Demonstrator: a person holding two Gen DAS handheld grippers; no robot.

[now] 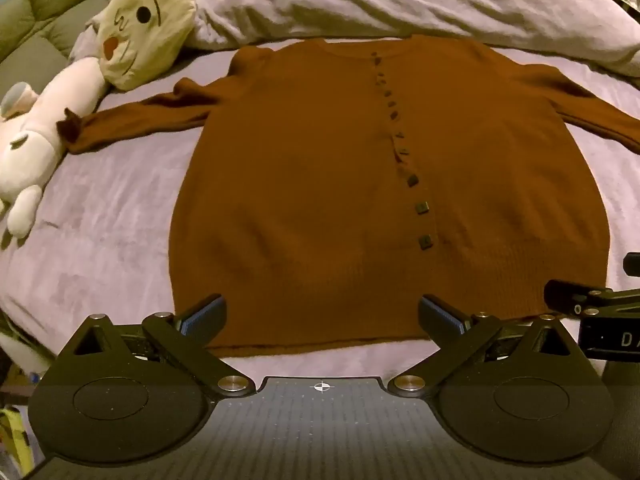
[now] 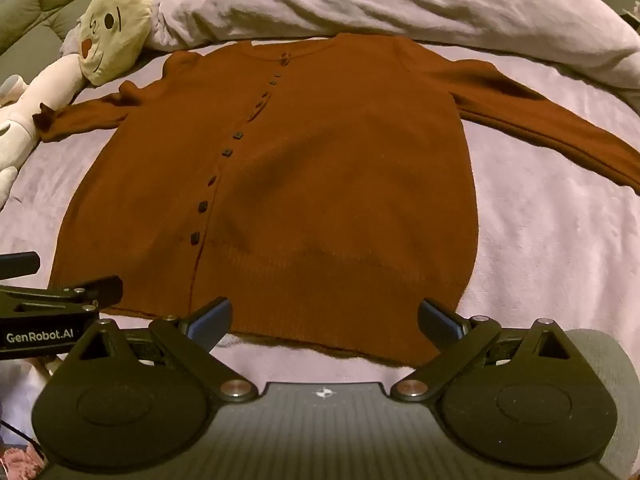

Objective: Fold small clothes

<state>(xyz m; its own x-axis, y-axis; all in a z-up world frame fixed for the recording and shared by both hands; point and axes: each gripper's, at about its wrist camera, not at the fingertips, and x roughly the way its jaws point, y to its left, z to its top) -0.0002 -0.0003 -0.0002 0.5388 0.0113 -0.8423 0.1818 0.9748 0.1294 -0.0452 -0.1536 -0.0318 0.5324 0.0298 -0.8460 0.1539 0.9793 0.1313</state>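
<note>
A rust-brown buttoned cardigan [image 1: 304, 184] lies flat and face up on the lilac bed sheet [image 1: 100, 216], sleeves spread out to both sides, hem toward me. It also shows in the right wrist view [image 2: 328, 184]. My left gripper [image 1: 322, 316] is open and empty, just above the hem's left half. My right gripper [image 2: 324, 320] is open and empty, above the hem's right half. The right gripper's body shows at the right edge of the left wrist view [image 1: 592, 308].
A cream cat-face plush [image 1: 144, 24] and a white plush [image 1: 36, 140] lie at the left, by the left sleeve's cuff. A bunched lilac duvet [image 1: 400, 4] lies behind the collar. A green padded headboard [image 1: 40, 20] is at far left.
</note>
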